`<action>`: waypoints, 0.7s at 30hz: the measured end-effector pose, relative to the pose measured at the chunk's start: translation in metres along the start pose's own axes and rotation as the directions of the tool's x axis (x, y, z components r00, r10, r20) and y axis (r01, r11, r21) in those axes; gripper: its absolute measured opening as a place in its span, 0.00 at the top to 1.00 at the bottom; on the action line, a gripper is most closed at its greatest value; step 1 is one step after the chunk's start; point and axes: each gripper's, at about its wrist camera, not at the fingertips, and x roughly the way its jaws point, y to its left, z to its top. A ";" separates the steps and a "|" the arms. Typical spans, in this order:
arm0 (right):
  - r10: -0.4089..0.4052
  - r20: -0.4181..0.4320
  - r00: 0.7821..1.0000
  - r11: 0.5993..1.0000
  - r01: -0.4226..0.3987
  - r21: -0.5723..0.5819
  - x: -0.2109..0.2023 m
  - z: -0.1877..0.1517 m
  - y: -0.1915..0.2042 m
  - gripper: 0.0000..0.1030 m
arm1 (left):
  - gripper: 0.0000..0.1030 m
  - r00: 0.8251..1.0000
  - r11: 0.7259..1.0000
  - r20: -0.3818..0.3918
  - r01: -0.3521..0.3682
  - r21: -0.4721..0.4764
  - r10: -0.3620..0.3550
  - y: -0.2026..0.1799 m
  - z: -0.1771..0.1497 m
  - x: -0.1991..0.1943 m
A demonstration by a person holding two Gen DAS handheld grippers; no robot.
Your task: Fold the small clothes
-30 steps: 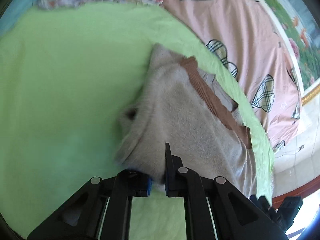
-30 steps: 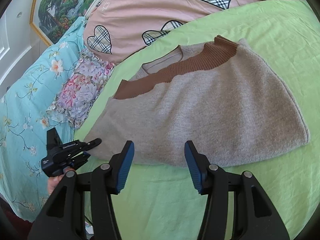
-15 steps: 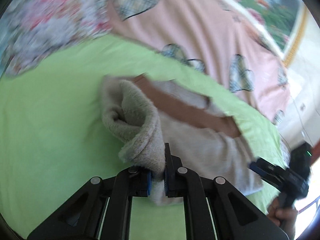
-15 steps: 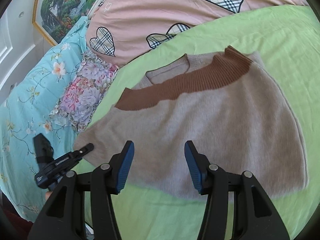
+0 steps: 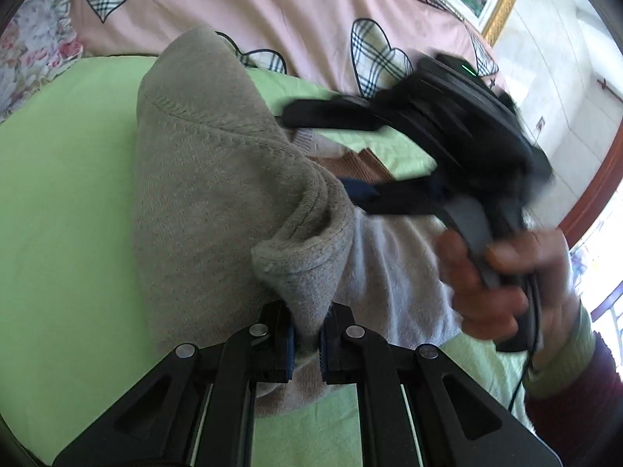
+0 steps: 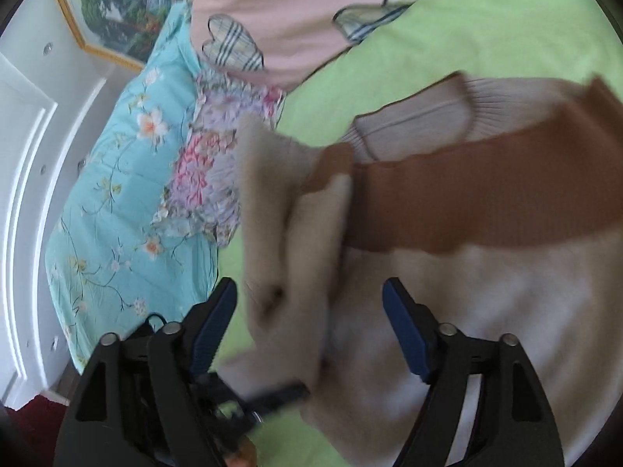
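Observation:
A small grey knit sweater (image 5: 218, 179) with a brown ribbed band (image 6: 486, 194) lies on a green sheet (image 5: 66, 194). My left gripper (image 5: 305, 344) is shut on a fold of the sweater's edge and holds it lifted over the rest of the garment. My right gripper (image 6: 309, 303) is open, low over the sweater body, and the lifted fold (image 6: 288, 233) hangs between its fingers. In the left wrist view the right gripper (image 5: 366, 155) shows open, held in a hand, just beyond the lifted fold.
A pink quilt (image 5: 272, 11) with plaid hearts lies behind the sweater. A floral pillow (image 6: 202, 179) and a turquoise flowered blanket (image 6: 117, 179) lie at the left. A framed picture (image 6: 117, 11) hangs on the wall.
My left gripper has lifted the sweater's edge and carried it over the garment toward the right gripper. My right gripper has moved forward over the sweater and stays open.

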 end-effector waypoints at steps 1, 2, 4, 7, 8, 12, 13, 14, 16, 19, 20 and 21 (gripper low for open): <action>0.000 -0.015 1.000 1.000 0.000 -0.005 0.009 0.004 0.001 0.23 | 0.93 1.000 1.000 -0.003 0.002 -0.001 -0.002 0.000 -0.001 0.002; 0.008 -0.033 0.999 1.000 -0.008 -0.006 0.018 0.009 0.002 0.23 | 0.93 1.000 1.000 -0.010 0.005 -0.004 -0.005 0.001 0.000 0.004; 0.015 -0.063 0.998 1.000 -0.014 0.002 0.038 0.019 0.003 0.23 | 0.93 1.000 1.000 -0.022 0.006 -0.006 -0.006 0.001 0.002 0.008; 0.002 -0.096 0.995 0.999 -0.005 -0.032 0.062 0.032 0.011 0.59 | 0.93 1.000 1.000 -0.027 -0.013 0.011 0.013 -0.002 0.004 0.012; 0.000 -0.101 0.995 0.999 -0.004 -0.037 0.066 0.036 0.013 0.81 | 0.93 0.999 1.000 -0.025 -0.021 0.018 0.021 -0.004 0.006 0.011; -0.038 -0.041 0.998 0.995 0.034 -0.092 0.042 0.040 0.025 0.83 | 0.93 0.999 0.999 -0.016 0.028 0.024 -0.028 -0.019 0.014 -0.001; -0.040 -0.015 0.999 0.994 0.038 -0.105 0.029 0.040 0.027 0.83 | 0.93 0.999 0.998 -0.010 0.049 0.032 -0.049 -0.026 0.019 -0.004; -0.047 0.014 0.999 0.992 0.048 -0.115 0.011 0.040 0.028 0.83 | 0.93 0.997 0.997 -0.006 0.072 0.039 -0.072 -0.034 0.021 -0.004; -0.061 0.057 0.996 0.991 0.068 -0.112 -0.019 0.042 0.022 0.83 | 0.93 0.993 0.991 -0.007 0.122 0.054 -0.122 -0.055 0.026 0.003; -0.127 0.106 0.986 0.986 0.137 -0.091 -0.062 0.040 0.003 0.83 | 0.92 0.979 0.978 -0.037 0.201 0.054 -0.199 -0.087 0.031 0.025; -0.153 0.115 0.982 0.984 0.162 -0.075 -0.074 0.038 -0.006 0.83 | 0.92 0.975 0.974 -0.048 0.221 0.053 -0.218 -0.095 0.031 0.032; -0.181 0.123 0.976 0.981 0.189 -0.050 -0.088 0.035 -0.018 0.83 | 0.92 0.970 0.970 -0.065 0.237 0.053 -0.233 -0.105 0.031 0.043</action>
